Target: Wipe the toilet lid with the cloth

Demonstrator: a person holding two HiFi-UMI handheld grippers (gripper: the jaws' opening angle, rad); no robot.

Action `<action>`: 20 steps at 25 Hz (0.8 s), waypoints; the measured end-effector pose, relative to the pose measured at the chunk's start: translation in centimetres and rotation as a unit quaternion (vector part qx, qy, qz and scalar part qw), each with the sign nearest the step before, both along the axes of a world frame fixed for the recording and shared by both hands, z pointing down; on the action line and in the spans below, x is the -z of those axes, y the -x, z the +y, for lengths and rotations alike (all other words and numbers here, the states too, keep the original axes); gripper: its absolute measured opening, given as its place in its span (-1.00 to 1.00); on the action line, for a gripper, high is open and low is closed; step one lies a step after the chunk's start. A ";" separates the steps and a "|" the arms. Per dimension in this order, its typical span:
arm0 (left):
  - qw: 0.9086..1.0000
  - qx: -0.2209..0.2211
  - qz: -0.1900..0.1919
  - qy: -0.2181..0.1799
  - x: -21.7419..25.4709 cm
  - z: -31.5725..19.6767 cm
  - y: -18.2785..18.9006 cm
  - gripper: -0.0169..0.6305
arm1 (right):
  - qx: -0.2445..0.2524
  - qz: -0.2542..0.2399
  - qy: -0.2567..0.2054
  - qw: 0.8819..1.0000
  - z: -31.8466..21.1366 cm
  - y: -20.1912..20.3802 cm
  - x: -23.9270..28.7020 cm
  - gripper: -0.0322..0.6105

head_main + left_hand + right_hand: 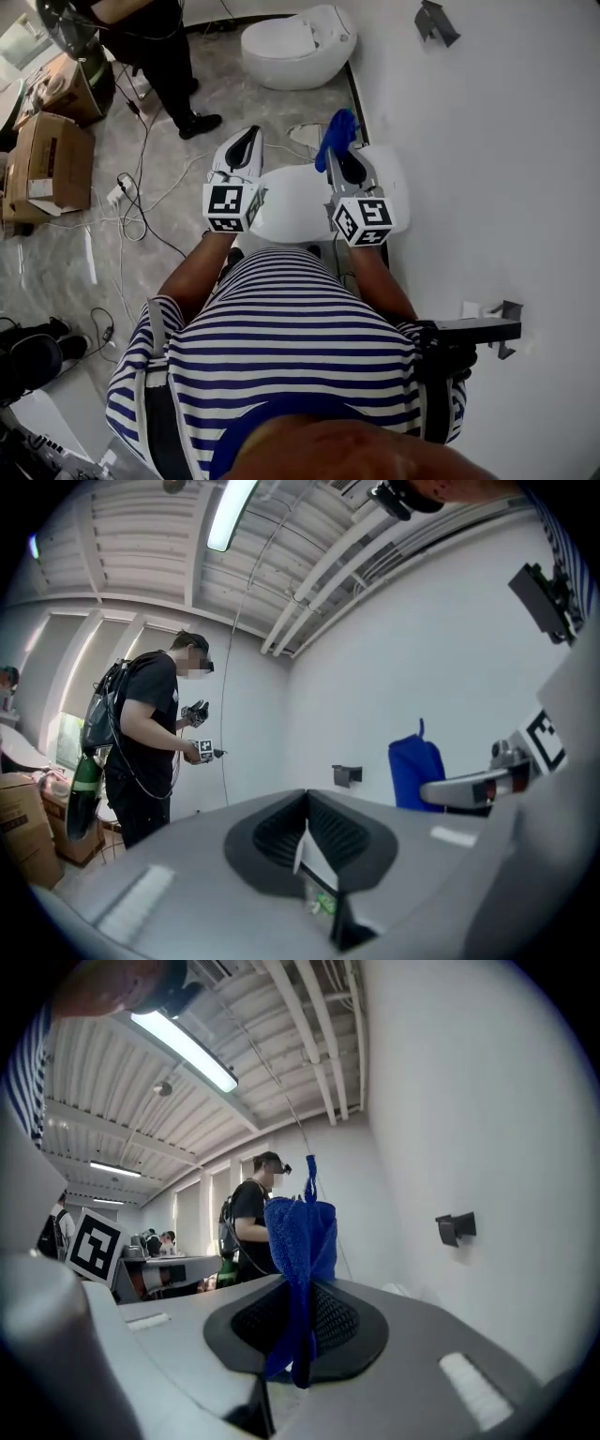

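My shirt (281, 328) striped navy and white, short sleeves (155, 314), dark straps (157, 412) at both sides, my left gripper (247, 139) and right gripper (343, 157) white-shelled, black ribbed pads (342, 832), a black-and-white marker cube (230, 206) on each.

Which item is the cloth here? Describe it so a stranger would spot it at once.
Find the white toilet directly below the person, beside the white wall. Above its far end, the right gripper is shut on the cloth. Bright blue and bunched, it stands out against the white toilet and the empty left gripper.
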State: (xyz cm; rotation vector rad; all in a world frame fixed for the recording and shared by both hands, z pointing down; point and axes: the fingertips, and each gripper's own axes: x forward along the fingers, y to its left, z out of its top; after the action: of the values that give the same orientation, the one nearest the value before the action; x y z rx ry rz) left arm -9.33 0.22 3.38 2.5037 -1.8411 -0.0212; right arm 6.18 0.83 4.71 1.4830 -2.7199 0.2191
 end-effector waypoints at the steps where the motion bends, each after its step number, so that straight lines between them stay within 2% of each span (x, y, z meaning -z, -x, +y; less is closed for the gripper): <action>1: 1.000 0.001 0.001 -0.001 0.3 0.0 0.1 -0.94 | -0.006 -0.006 -0.019 1.000 0.1 -0.1 0.7 -0.75; 5: 1.000 0.001 0.000 -0.014 1.6 0.1 0.3 -0.94 | -0.019 -0.018 -0.055 0.998 0.0 -0.5 2.0 -0.75; 20: 1.000 -0.003 -0.006 -0.027 2.0 0.8 -0.6 -0.94 | -0.023 -0.025 -0.071 0.997 1.0 -0.4 2.8 -0.75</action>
State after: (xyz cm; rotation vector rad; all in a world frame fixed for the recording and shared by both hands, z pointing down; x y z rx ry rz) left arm -8.73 0.98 1.35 2.5509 -1.8619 -0.0567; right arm 6.63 1.81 1.93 1.5986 -2.7954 0.0660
